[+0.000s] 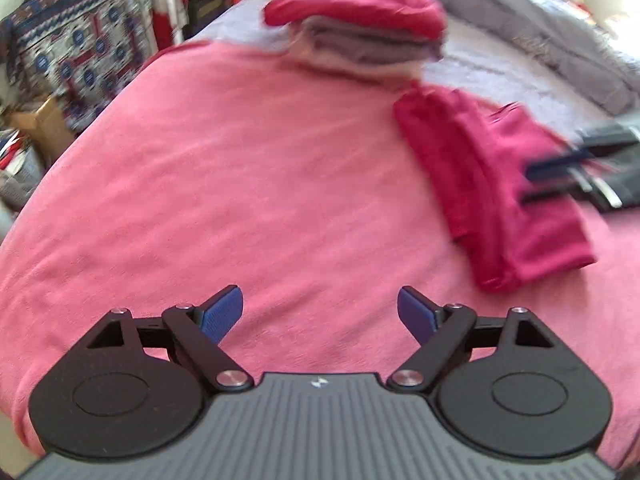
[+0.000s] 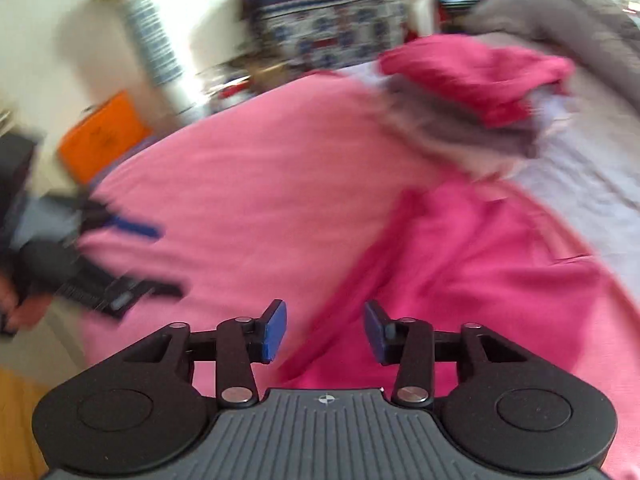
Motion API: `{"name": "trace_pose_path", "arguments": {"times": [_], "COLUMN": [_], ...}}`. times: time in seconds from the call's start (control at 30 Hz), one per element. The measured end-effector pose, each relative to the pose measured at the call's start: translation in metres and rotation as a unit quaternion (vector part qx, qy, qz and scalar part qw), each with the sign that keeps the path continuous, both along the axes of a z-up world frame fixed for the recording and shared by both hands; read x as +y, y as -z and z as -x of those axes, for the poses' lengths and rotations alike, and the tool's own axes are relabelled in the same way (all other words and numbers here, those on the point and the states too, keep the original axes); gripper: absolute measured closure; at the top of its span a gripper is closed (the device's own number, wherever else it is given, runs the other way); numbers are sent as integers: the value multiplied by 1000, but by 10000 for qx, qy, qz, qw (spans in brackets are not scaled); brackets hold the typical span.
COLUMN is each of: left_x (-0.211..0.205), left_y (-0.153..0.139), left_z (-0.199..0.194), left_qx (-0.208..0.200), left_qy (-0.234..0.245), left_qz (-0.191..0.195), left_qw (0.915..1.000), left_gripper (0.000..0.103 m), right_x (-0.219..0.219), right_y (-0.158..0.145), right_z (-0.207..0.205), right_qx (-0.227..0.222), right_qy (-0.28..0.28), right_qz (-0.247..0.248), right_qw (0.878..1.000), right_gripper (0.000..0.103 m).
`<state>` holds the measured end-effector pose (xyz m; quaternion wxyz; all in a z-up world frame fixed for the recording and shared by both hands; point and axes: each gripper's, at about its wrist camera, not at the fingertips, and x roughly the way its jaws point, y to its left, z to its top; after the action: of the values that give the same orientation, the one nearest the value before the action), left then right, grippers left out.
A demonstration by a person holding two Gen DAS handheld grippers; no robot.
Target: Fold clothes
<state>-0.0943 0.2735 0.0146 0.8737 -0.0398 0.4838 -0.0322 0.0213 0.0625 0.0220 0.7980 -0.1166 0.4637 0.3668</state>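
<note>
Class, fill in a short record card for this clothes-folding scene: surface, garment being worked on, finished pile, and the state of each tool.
surface: pink sheet spread over the bed
garment in work: dark red garment, partly folded, lying on the sheet
finished pile: folded stack, red piece on top, grey ones under it
left tool: open, holding nothing, over the sheet
right tool: open, holding nothing, just above the garment's near edge
image quality: motion blur in both views

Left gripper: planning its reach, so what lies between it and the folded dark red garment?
In the left wrist view, only bare pink blanket lies between the open left gripper and the folded dark red garment; nothing sits in that stretch.
</note>
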Motion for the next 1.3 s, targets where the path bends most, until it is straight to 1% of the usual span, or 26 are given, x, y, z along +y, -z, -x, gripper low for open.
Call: {"name": "trace_pose_path", "arguments": {"times": [0.03, 0.07, 0.1, 0.17, 0.23, 0.3, 0.37, 0.4, 0.43, 0.47, 0.53, 0.57, 0.6, 0.67, 0.7, 0.8, 0.9, 0.97, 1.0, 1.03, 1.07, 1.13, 1.2, 1.27, 1.3], "left_x": [-8, -16, -27, -50, -73, -99, -114, -116, -115, -110, -100, -95, -91, -90, -91, -91, -89, -90, -90, -90, -89, -87, -86, -85, -84], "left_y": [-4, -9, -12, -12, -4, 14, 35, 44, 50, 50, 54, 55, 57, 57, 57, 57, 58, 59, 60, 61, 61, 60, 59, 59, 60], "left_z": [0, -1, -4, -14, -28, -39, -47, -49, -49, -48, -50, -50, -49, -46, -45, -45, -46, -47, -48, -48, -49, -50, -49, -48, -47], "left_qx": [-147, -324, -512, -734, -757, -667, -369, -238, -222, -225, -15, 6, 23, 0, -6, -6, 19, 27, 29, 34, 61, 124, 165, 185, 188], "left_qy": [89, 162, 207, 272, 482, 625, 641, 651, 624, 536, 337, 298, 268, 327, 348, 375, 379, 375, 369, 363, 359, 340, 352, 408, 445], "left_qz": [17, -14, -57, -30, -19, -439, -921, -1014, -951, -802, -584, -539, -501, -546, -571, -588, -595, -648, -680, -705, -684, -636, -648, -646, -648], "left_qw": [9999, 9993, 9985, 9969, 9960, 9948, 9930, 9924, 9933, 9951, 9977, 9981, 9984, 9980, 9978, 9976, 9975, 9972, 9970, 9968, 9970, 9973, 9971, 9969, 9967], "left_gripper": [17, 17, 14, 11, 11, 11, 11, 10, 10, 8, 6, 5, 4, 4, 4, 4, 4, 2, 0, 0, 0, 0, 0, 0, 0], "right_x": [1, 5, 11, 28, 50, 72, 85, 87, 87, 87, 78, 68, 59, 36, 24, 2, 8, 19, 23, 27, 30, 31, 21, 6, 4], "right_y": [1, 5, 10, 25, 42, 58, 67, 68, 69, 69, 59, 52, 44, 30, 25, 22, 51, 70, 73, 73, 73, 65, 53, 45, 49], "right_z": [-14, -25, -33, -47, -55, -54, -53, -55, -58, -62, -70, -72, -73, -72, -70, -64, -69, -72, -75, -80, -85, -89, -83, -82, -88], "right_qx": [-114, -358, -703, -925, -865, -933, -1078, -999, -882, -764, -599, -531, -462, -445, -498, -556, -219, -352, -388, -334, -281, -162, -294, -321, -284], "right_qy": [215, 348, 403, 238, -96, -414, -730, -814, -764, -713, -510, -346, -181, 275, 485, 881, 813, 751, 743, 790, 837, 902, 908, 1121, 1240], "right_qz": [297, 642, 954, 1192, 1195, 1278, 1264, 1098, 963, 827, 517, 219, -78, -437, -477, -406, -21, -108, -292, -382, -471, -465, -755, -1011, -949], "right_qw": [9993, 9967, 9921, 9883, 9890, 9865, 9834, 9856, 9885, 9911, 9956, 9978, 9987, 9977, 9964, 9937, 9964, 9965, 9961, 9956, 9950, 9947, 9926, 9880, 9873], "right_gripper": [87, 91, 92, 92, 92, 91, 91, 87, 79, 77, 77, 77, 77, 77, 77, 77, 76, 72, 60, 53, 50, 49, 51, 51, 52]}}
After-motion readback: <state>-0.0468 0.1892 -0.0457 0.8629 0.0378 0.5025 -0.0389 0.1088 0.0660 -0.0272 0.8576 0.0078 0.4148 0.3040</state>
